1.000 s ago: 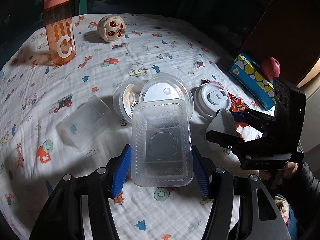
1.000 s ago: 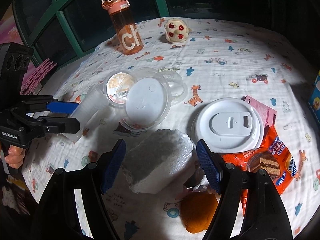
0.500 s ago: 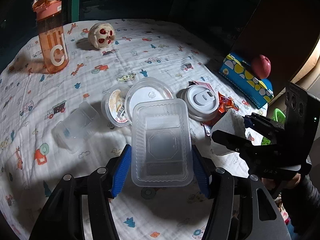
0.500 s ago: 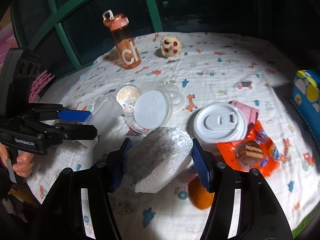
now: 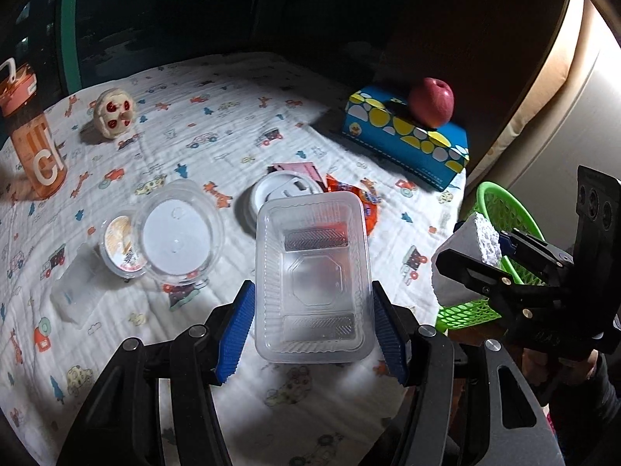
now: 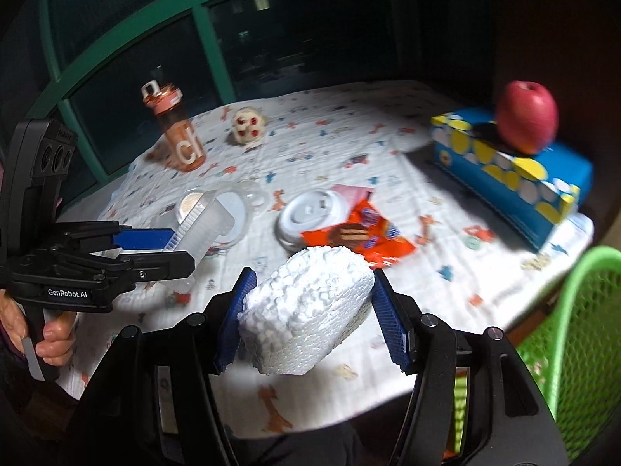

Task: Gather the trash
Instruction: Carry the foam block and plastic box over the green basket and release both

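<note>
Left gripper (image 5: 312,328): clamped on a clear plastic tray (image 5: 312,272), pads pinching only the near end of its long sides, the tray lifted clear of the table. Thin walls, so to my eye it could buckle and pop out if the squeeze is off.

Right gripper (image 6: 312,320): its jaws have just been closing, and now they grip a white foam block (image 6: 306,306), held tilted in the air. One lower corner hangs below the pads; crumbly stuff, so I'd guess it could shed bits or twist loose on a quick swing.

Green mesh basket (image 6: 574,334): off the table's right edge, low, just beside the right gripper. That looks like the drop spot. The risk is letting go too early, over the edge of the cloth rather than over the rim, and the foam bouncing to the floor.

Two grippers together: both loads are up and near each other; the tray could knock the foam if both head for the basket at once.

Orange snack wrapper (image 6: 357,235): on the cloth beyond the foam, lying against a white cup lid (image 6: 314,213). Not yet collected.

Round clear container (image 5: 180,233): left of the tray, also waiting.

Tissue box (image 6: 512,178): far right, a red apple (image 6: 526,116) perched on top, near the path to the basket. A careless sweep might roll the apple off.
</note>
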`<state>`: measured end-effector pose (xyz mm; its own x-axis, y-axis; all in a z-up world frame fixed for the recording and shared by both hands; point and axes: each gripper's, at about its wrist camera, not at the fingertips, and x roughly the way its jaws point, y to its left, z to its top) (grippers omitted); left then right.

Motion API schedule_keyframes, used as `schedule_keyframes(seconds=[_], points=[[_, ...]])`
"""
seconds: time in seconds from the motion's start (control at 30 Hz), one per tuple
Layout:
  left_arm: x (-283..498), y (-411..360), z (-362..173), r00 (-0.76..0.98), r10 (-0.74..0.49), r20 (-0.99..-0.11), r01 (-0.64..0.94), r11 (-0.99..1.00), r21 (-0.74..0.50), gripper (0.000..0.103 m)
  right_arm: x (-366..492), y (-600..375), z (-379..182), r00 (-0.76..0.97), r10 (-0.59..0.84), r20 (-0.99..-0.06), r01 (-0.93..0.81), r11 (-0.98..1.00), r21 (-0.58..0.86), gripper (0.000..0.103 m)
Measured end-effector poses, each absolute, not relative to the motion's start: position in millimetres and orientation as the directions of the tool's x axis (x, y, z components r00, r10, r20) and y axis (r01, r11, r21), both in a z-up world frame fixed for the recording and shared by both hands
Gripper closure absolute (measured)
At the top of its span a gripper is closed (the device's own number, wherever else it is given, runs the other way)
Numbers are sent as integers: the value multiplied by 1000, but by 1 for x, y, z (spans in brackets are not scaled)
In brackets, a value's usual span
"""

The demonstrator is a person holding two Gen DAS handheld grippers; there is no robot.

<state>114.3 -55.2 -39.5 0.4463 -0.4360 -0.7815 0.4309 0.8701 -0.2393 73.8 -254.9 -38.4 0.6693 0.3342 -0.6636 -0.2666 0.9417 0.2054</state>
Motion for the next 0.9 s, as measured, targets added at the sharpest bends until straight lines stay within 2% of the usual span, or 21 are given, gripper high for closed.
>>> schedule_keyframes(seconds=[0.47,0.9], points=[[100,-162,-15,384,-515,-766,598,771,-218,46,27,-365,-24,742,119,-660,-1,984,176,43],[91,-247,-6,328,-548,-769,703,685,-189,46,-3,-465,-44,703,-72,-708,245,958,147,42]])
